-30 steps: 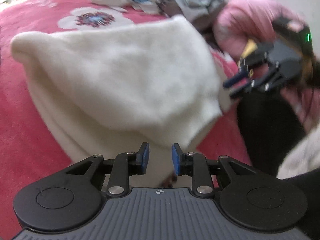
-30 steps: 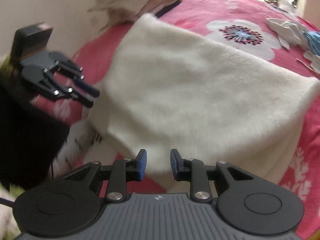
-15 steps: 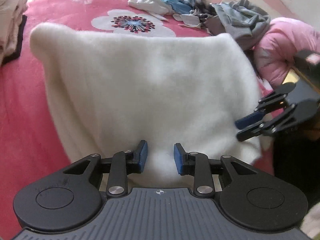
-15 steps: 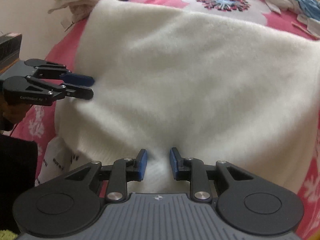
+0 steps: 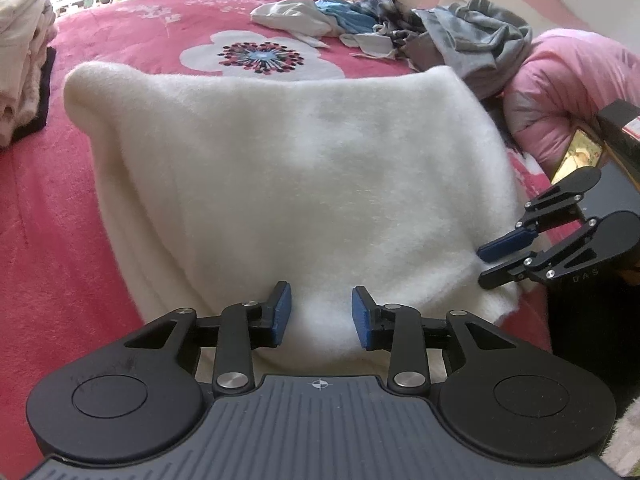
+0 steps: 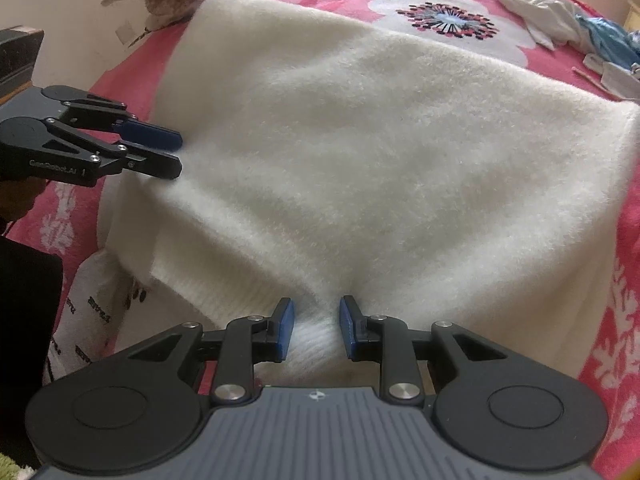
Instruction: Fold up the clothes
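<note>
Here the fluffy cream-white fleece garment (image 5: 304, 184) lies folded on the pink floral bedspread (image 5: 44, 240), its near hem just in front of both tools. The left tool (image 5: 321, 312) has its jaws opening, with the fleece's near edge bulging between the blue pads but no longer pinched. The right tool (image 6: 316, 326) has its pads set on either side of a ribbed tuck of hem; they look to be gripping it, though the fuzzy pile hides the actual contact.

To finish this fold well, both corners should be laid down level with each other and the right side let go only once the hem sits flat, so the top layer does not drag askew; then smooth outward from the middle.

The garment's long axis runs across the bed from left to right, its folded edge on the far side towards the loose heap of unfolded clothes (image 5: 400, 36), and its open hem pointing back at the person.
</note>
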A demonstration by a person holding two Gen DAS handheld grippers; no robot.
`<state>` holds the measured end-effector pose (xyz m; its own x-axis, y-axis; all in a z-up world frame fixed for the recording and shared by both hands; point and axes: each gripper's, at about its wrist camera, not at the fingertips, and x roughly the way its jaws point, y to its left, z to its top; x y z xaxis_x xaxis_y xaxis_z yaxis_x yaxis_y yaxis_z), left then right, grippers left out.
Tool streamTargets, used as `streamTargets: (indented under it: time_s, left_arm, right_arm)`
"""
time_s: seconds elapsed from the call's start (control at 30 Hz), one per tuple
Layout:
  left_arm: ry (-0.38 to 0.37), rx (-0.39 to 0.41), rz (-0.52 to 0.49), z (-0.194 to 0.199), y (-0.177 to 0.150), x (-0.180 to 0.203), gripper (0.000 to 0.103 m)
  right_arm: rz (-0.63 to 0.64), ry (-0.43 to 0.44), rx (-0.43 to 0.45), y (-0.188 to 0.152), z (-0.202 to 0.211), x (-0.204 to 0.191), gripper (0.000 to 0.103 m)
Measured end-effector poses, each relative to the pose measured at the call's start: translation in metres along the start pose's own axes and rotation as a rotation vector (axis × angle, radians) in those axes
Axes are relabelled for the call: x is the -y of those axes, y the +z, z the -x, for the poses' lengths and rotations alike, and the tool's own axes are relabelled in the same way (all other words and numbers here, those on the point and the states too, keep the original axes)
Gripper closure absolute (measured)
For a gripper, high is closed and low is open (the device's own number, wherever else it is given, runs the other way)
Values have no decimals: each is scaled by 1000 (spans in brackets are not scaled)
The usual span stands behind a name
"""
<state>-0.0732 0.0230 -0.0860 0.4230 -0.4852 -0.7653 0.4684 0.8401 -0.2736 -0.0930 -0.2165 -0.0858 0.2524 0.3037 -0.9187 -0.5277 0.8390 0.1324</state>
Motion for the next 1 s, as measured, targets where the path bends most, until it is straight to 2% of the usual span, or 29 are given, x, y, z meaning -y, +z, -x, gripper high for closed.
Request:
streamTargets:
  time_s: [0.3,0.43,0.57,0.63,0.87,1.0]
  left_arm:
    - [-36,61,20,22,14,1,67]
    - [-18,99,41,19,23,-1,65]
    - [10,21,92,-4,20,-9,65]
    - [10,30,77,-5,14,-8,65]
    - [14,22,58,-5,14,-7,65]
    - [19,21,47,-5,13,-6,65]
  right_arm:
    - [-21,-22,5,4,-3,-2,76]
    - [-24,-28,8,3,-3,-3,76]
    - [-29,-28,17,2,2,-3,76]
    - [-36,-15,27,4,10,0,76]
    - [-113,-61,197,26,62,38,76]
    - [-128,-113,254,35,64,50,76]
